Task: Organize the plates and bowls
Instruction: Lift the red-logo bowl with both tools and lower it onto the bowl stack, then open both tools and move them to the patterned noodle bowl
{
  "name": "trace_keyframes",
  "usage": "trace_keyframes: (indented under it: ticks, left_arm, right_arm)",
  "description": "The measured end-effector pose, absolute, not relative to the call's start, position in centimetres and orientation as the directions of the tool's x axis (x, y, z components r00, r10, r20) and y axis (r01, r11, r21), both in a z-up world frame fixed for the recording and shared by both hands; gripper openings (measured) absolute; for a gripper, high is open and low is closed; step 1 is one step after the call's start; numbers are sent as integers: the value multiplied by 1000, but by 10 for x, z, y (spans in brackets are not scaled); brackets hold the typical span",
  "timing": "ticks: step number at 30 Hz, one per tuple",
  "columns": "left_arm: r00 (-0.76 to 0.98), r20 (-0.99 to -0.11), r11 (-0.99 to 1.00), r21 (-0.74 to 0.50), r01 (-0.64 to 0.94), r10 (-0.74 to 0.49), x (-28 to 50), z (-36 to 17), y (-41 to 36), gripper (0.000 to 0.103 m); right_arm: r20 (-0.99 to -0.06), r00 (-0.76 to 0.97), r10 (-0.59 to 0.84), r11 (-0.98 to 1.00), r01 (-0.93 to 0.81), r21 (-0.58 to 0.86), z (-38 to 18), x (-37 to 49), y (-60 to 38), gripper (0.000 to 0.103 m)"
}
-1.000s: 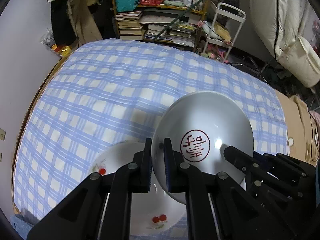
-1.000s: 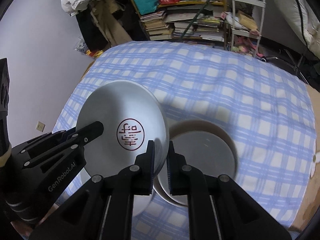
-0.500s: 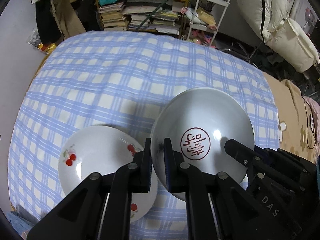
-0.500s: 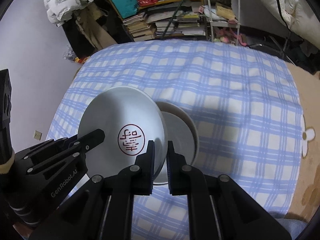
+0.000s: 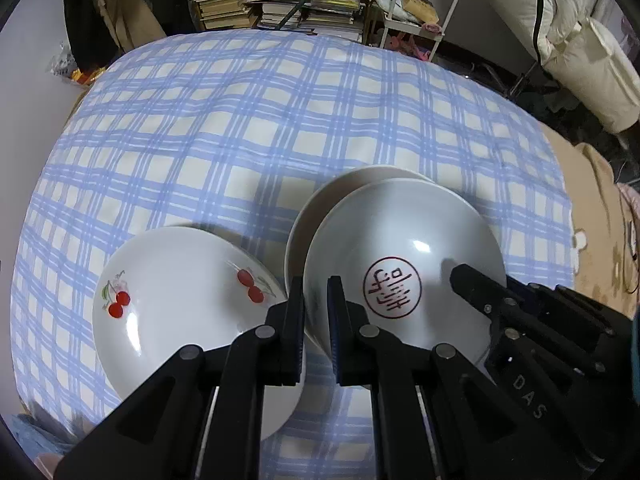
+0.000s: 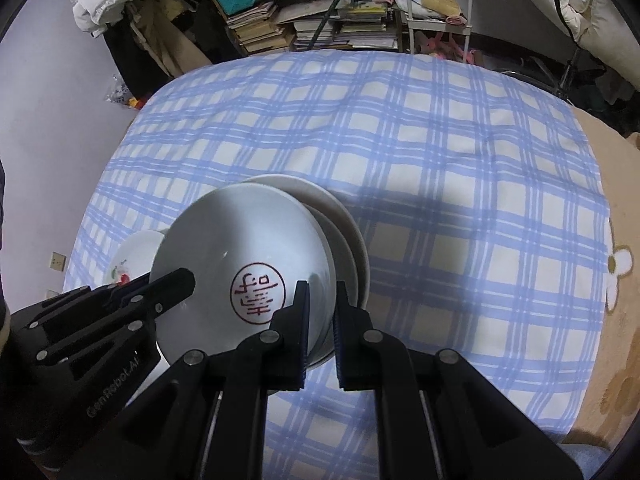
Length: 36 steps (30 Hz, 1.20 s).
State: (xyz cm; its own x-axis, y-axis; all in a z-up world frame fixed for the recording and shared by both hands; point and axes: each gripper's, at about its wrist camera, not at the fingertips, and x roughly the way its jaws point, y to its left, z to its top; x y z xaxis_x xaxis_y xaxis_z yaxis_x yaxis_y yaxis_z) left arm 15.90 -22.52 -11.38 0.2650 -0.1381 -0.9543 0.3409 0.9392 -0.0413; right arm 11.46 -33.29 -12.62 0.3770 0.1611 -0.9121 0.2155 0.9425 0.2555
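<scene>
Blue-checked cloth (image 5: pixel 248 128) | left tongs (image 5: pixel 316 300) and right tongs (image 6: pixel 322 304) clamp glossy round bowl (image 5: pixel 400 240) | cherry plate (image 5: pixel 176 304)

A: Left gripper (image 5: pixel 316 300), all matte black — angular linkage arms, round silver pivot pins, ribbed blue-edged pads (image 5: pixel 335 312).

B: Right gripper (image 6: pixel 322 306), same black build, silver pins. Seen from the left camera, its body shows pale "DAS"; the left one's flank reads "GenRobot.AI".
</scene>
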Motion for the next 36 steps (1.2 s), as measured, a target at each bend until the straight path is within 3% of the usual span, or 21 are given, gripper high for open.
trace_keyframes:
  ticks: [10, 22, 25, 27, 32, 34, 36]
  left_arm:
    - [294, -947, 932, -13, 362, -127, 160, -112, -233, 11]
    - [318, -945, 949, 29, 314, -77, 169, -107, -204, 12]
    - [330, -941, 949, 37, 315, -73, 170, -103, -197, 15]
    - [333, -940, 948, 40, 317, -72, 173, -100, -194, 17]
    - [327, -943, 947, 51, 317, -59, 178, -100, -191, 22]
    - [325, -944, 947, 51, 318, -58, 179, -101, -190, 27]
    - [327, -943, 948, 50, 315, -59, 179, -100, -189, 44]
  right_arm:
    - [-907, 392, 153, 943, 216, 252, -127, 116, -341, 12]
    - [-868, 456, 198, 913, 237, 332, -110, 104, -359, 22]
    - [-862, 461, 212, 894, 264, 361, -112, 99, -367, 35]
    - [-861, 461, 217, 880, 290, 377, -115, 96, -373, 53]
    - [-859, 453, 239, 855, 321, 408, -121, 91, -383, 70]
    - [-859, 455, 236, 849, 334, 410, -122, 89, -387, 82]
    - [-858, 464, 221, 845, 348, 406, -122, 86, -393, 97]
